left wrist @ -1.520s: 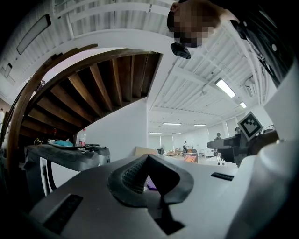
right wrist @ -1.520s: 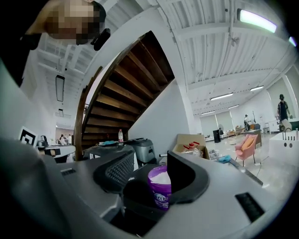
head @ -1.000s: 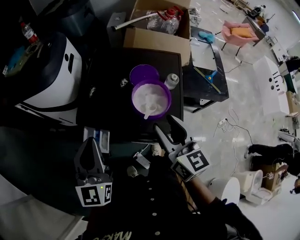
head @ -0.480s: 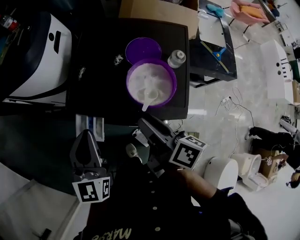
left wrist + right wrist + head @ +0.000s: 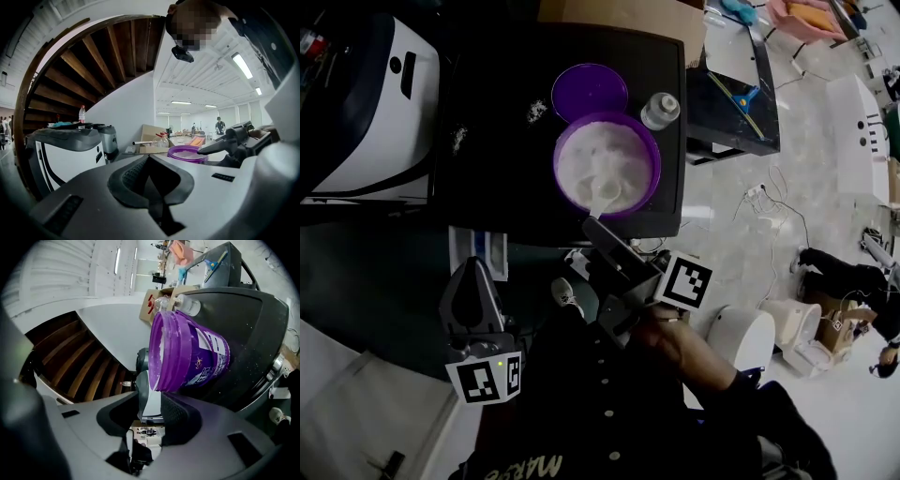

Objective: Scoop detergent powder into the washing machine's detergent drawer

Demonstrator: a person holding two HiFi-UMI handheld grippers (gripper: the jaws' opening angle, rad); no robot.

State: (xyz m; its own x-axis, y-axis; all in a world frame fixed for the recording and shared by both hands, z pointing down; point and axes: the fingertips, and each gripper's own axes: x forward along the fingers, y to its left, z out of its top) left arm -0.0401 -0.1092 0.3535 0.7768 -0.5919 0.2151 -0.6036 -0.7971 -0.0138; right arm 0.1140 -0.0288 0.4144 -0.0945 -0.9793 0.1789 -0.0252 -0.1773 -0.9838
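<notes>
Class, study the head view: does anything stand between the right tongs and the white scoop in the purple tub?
Nothing visible does. The right tongs have just been closing, with nothing between the jaws, and point at the white scoop, whose handle leans toward them on the near rim of the purple tub.

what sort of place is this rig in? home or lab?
Probably a big open lab or workshop hall, not a home: strip lights on a high ceiling, loose cables across the polished floor, a person standing far off.
</notes>
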